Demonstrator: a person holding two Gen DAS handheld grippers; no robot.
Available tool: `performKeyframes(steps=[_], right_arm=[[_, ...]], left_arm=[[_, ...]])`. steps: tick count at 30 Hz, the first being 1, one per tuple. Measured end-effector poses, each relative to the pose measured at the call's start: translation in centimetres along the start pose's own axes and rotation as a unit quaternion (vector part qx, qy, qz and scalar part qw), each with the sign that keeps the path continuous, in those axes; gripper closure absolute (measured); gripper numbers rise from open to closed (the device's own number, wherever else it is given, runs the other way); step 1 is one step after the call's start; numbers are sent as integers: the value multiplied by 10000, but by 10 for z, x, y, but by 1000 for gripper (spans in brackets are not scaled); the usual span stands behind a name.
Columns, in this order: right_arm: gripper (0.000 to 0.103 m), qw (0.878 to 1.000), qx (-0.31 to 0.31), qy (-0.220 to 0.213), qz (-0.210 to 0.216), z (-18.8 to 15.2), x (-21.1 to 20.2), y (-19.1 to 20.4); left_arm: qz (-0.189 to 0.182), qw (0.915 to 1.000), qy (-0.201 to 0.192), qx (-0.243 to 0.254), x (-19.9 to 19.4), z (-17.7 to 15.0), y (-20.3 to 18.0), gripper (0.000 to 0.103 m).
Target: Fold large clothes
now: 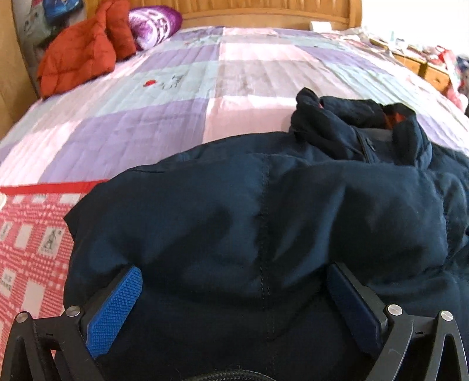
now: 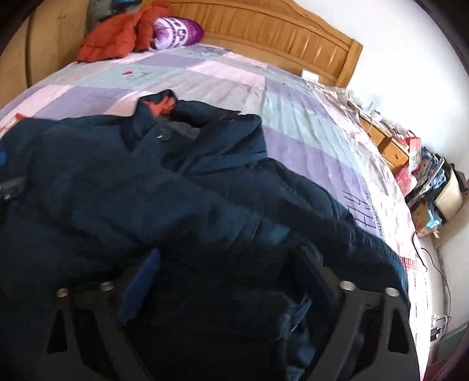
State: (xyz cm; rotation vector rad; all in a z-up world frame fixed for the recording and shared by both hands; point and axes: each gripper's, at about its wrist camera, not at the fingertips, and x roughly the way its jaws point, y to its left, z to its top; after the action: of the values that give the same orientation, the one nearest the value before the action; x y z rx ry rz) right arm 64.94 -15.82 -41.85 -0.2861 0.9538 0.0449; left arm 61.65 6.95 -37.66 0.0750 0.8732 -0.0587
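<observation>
A large dark navy jacket point(image 1: 263, 211) point(image 2: 117, 187) lies crumpled on the quilted bed point(image 1: 164, 111) point(image 2: 307, 132). Its collar point(image 1: 354, 117) point(image 2: 164, 107) lies at the far end and shows orange lining, with a dark button point(image 2: 161, 134) just below it. My left gripper point(image 1: 234, 269) stands open over the near part of the jacket; a bulge of fabric with a seam sits between its blue pads point(image 1: 117, 307), which do not squeeze it. My right gripper point(image 2: 228, 255) is also open, its black fingers point(image 2: 315, 275) spread wide around a fold of the same jacket. That view is blurred.
An orange-red padded jacket point(image 1: 76, 58) point(image 2: 117, 38) and a purple patterned blanket point(image 1: 155, 23) point(image 2: 178, 30) lie by the wooden headboard point(image 1: 263, 11) point(image 2: 278, 32). A red checked cloth point(image 1: 29, 234) covers the near left corner. Wooden drawers point(image 2: 387, 143) and clutter point(image 2: 428, 190) stand to the bed's right.
</observation>
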Motion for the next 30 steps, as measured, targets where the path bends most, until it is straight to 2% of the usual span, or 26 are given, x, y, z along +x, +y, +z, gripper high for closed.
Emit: performKeyframes(steps=[2,4,5,7,9,10,12,13,15,18,20,22,24,26,27,28,29,30], right_arm=[[5,10000,30,10,-80,7,-10,3],[6,9976,96,-539,-434,4,-43,8],[6,9955,247,-809,-418,1,-58,12],[6,9934,533,-1011,-93,8,-66,25],[6,9948,529,-758,423,24,-51,55],[6,9958,417,-666,468,28,-44,66],[6,9995,163,-212,189,29,-14,77],[6,9986,393,-69,340,25,-1,64],[7,9961,782,-36,399,18,10,30],[7,9961,824,-109,303,12,17,0],[7,9964,767,-85,340,11,19,-10],[7,9970,711,-64,295,13,22,-8],[7,9971,717,-42,264,12,16,-8],[7,9972,717,-75,176,6,1,-12],[7,9975,702,-106,10,6,-5,-8],[7,9972,703,-181,-173,7,-16,-2],[7,9970,669,-342,-165,10,-26,9],[7,9970,574,-514,26,15,-34,24]], left_arm=[[-39,10000,-6,-32,-12,3,2,2],[-182,9995,-264,-75,-33,5,6,2],[-257,9986,-460,-69,-46,8,6,2],[-336,9961,-815,61,-60,18,-4,1],[-281,9975,-621,189,-44,29,-17,1],[-145,9987,-414,255,-30,33,-23,1],[173,9996,117,190,4,35,-18,1],[269,9990,342,-34,20,32,-3,0],[362,9977,455,-343,30,27,26,0],[769,9950,489,-409,35,16,73,0],[780,9914,769,-719,43,9,103,0],[777,9899,830,-841,46,9,114,0],[990,9891,834,-699,43,14,111,0],[1240,9875,729,-649,33,21,105,2],[1334,9882,491,-578,20,26,98,3],[1098,9924,201,-513,6,31,87,3],[866,9952,68,-451,0,33,79,3],[653,9975,-99,-251,-8,39,59,3]])
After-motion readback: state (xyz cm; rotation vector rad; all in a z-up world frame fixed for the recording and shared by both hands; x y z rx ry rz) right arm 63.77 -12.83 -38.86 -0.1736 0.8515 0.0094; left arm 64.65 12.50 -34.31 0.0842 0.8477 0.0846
